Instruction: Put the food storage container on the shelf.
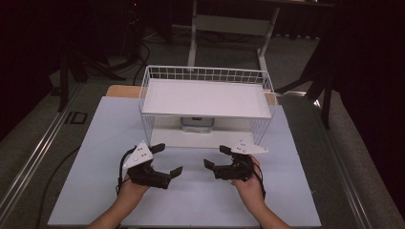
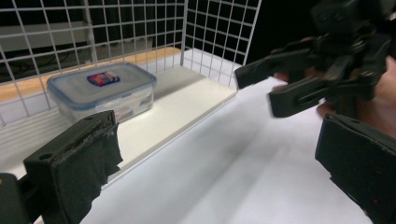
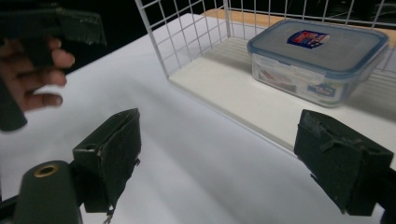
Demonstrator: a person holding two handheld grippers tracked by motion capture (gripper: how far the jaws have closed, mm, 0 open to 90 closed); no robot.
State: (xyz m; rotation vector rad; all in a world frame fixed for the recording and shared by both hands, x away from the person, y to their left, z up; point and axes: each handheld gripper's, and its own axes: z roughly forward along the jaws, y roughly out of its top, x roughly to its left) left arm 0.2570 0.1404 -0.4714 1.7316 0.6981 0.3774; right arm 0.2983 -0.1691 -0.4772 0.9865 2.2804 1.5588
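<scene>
A white table (image 1: 191,191) carries a white wire rack (image 1: 206,102) with a flat shelf on top, and under that shelf, on the rack's bottom board, sits a clear plastic box (image 1: 197,124) with a blue-rimmed lid, well back from both hands. In front of the rack the left claw (image 1: 168,160) and the right claw (image 1: 214,156) hang just over the table, facing each other. Both stand wide apart with nothing between their pads.
</scene>
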